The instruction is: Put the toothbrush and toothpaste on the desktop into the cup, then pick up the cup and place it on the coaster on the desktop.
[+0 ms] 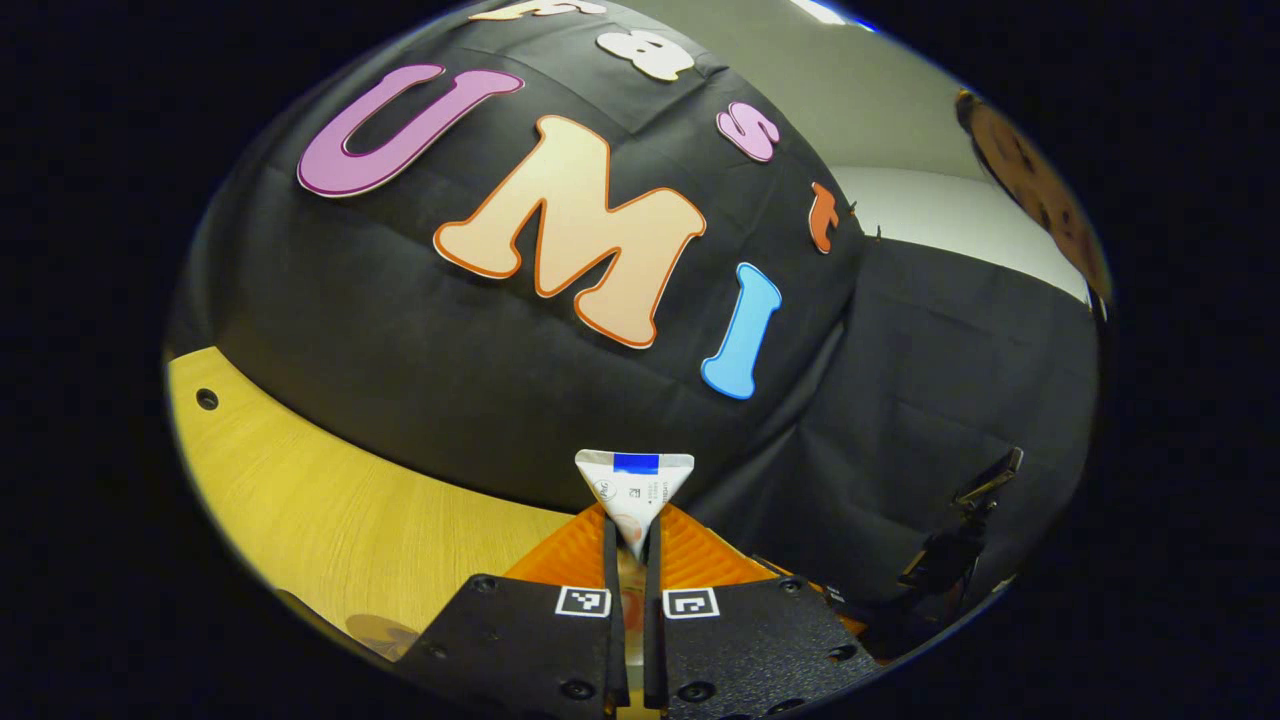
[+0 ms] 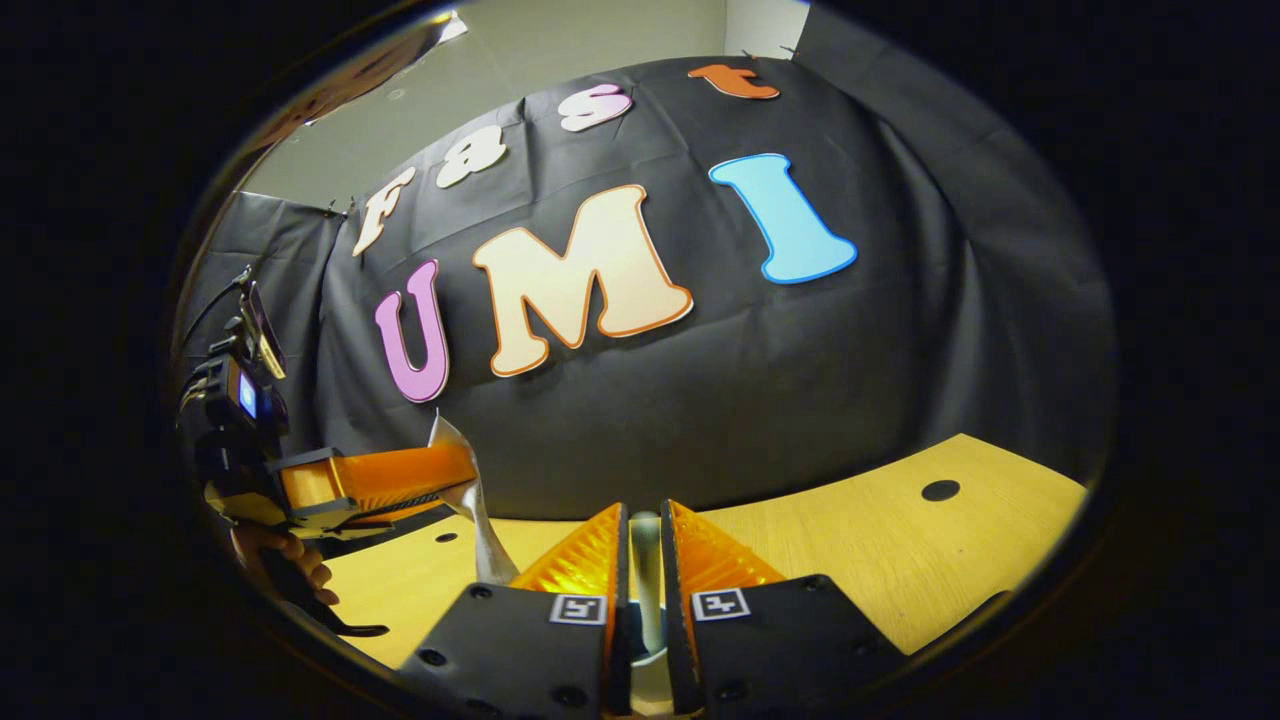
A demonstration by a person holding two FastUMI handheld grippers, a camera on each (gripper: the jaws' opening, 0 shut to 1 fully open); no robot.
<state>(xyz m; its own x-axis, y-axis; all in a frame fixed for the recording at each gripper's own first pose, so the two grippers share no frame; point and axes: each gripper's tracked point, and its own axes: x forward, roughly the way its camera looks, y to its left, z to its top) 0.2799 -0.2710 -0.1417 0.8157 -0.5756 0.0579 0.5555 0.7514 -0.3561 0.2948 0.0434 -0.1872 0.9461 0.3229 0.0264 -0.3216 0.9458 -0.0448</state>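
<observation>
The toothpaste tube (image 1: 634, 484) is white with a blue band, and its flat crimped end stands up between my left gripper's (image 1: 633, 530) orange fingers, which are shut on it. In the right gripper view that same gripper (image 2: 375, 480) hangs at the left above the wooden desktop (image 2: 900, 560), with the tube (image 2: 470, 500) pointing down from it. My right gripper (image 2: 645, 520) is shut on a pale slim handle, the toothbrush (image 2: 646, 570). A bluish-white curved edge (image 2: 650, 660) shows low between its fingers; I cannot tell whether it is the cup.
The yellow wooden desktop (image 1: 330, 500) has small dark holes (image 2: 940, 490). A brownish round patch (image 1: 382, 632) lies on it near the left gripper's base. A hand (image 2: 290, 565) holds the left gripper. Dark gear (image 1: 960, 540) stands at the right of the left gripper view.
</observation>
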